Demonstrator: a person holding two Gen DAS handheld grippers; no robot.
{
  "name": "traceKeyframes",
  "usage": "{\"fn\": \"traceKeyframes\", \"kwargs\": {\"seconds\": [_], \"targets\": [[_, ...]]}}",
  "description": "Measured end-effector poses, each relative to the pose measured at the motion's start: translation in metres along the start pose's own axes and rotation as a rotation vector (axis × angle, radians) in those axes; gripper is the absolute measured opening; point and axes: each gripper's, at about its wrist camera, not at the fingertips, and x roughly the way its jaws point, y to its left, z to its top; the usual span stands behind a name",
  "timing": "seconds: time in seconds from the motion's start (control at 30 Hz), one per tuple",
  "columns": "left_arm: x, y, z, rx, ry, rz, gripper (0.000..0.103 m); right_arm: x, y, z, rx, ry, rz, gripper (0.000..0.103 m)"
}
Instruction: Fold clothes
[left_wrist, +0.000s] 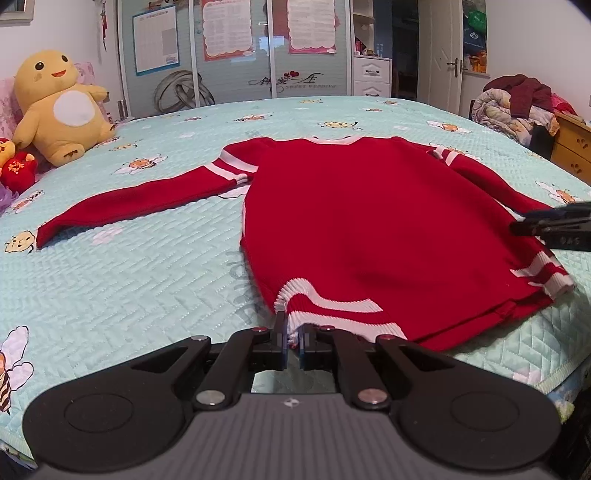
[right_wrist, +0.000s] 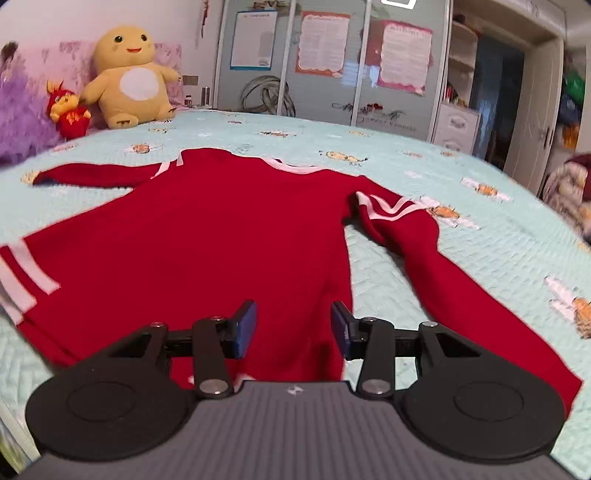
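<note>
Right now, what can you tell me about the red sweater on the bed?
The red sweater looks knitted, with white stripes on its ribbed hem, sleeves and neckline. It lies spread flat on the light blue quilted bed cover, neck towards the far side, both sleeves stretched out sideways. The left gripper is closed on the striped hem at the near edge. The right gripper hovers open over the body near its right side, not gripping it.

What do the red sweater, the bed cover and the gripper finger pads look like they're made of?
Red sweater: knitted yarn, probably wool or acrylic; ribbed white-striped hem and cuffs, soft matte surface.
Bed cover: quilted fabric, likely cotton or polyester; stitched herringbone pattern, printed bees, slight sheen.
Finger pads on the right gripper: blue, seemingly rubber or soft plastic, smooth, mounted on black rigid plastic arms.
</note>
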Motion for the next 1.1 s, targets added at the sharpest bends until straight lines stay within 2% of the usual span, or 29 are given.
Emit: {"fn": "traceKeyframes", "kwargs": {"seconds": [0.1,0.17,0.23,0.33,0.4,0.53,0.6,0.63,0.67,0.8,0.87,1.0,1.1], "targets": [[-0.011,0.004,0.007,0.0,-0.032,0.013,0.006,0.021,-0.004,-0.001,0.036,0.08,0.022,0.042],[-0.018,0.007,0.011,0.0,-0.054,0.022,0.005,0.031,-0.013,-0.002,0.091,0.11,0.026,0.002],[-0.036,0.013,0.021,0.001,-0.097,0.028,0.005,0.023,-0.033,0.004,0.218,0.087,0.081,0.002],[-0.062,0.015,0.032,0.065,-0.145,0.028,0.005,-0.012,-0.066,0.021,0.346,-0.023,0.104,0.001],[-0.062,0.007,0.026,0.134,-0.11,0.009,0.005,-0.027,-0.085,0.026,0.39,-0.053,0.093,0.001],[-0.035,-0.01,-0.006,0.175,0.07,-0.085,0.005,0.003,-0.09,-0.003,0.395,0.114,0.051,0.002],[-0.034,0.002,-0.01,0.104,0.092,-0.142,0.005,0.01,-0.085,-0.017,0.376,0.127,0.026,0.006],[-0.034,0.008,-0.012,0.069,0.102,-0.17,0.005,0.011,-0.083,-0.022,0.368,0.123,0.015,0.014],[-0.034,0.014,-0.013,0.033,0.113,-0.198,0.005,0.009,-0.084,-0.023,0.366,0.121,0.008,0.026],[-0.033,0.038,-0.021,-0.11,0.154,-0.31,0.005,0.001,-0.086,-0.029,0.383,0.105,0.003,0.035],[-0.031,0.051,-0.024,-0.192,0.165,-0.35,0.009,-0.006,-0.087,-0.031,0.416,0.089,0.02,0.037],[-0.019,0.081,-0.015,-0.427,0.107,-0.262,0.02,-0.019,-0.088,-0.036,0.483,0.057,0.054,0.039],[0.004,0.084,-0.001,-0.454,0.092,-0.18,0.023,-0.028,-0.087,-0.038,0.517,0.032,0.079,0.04]]}}
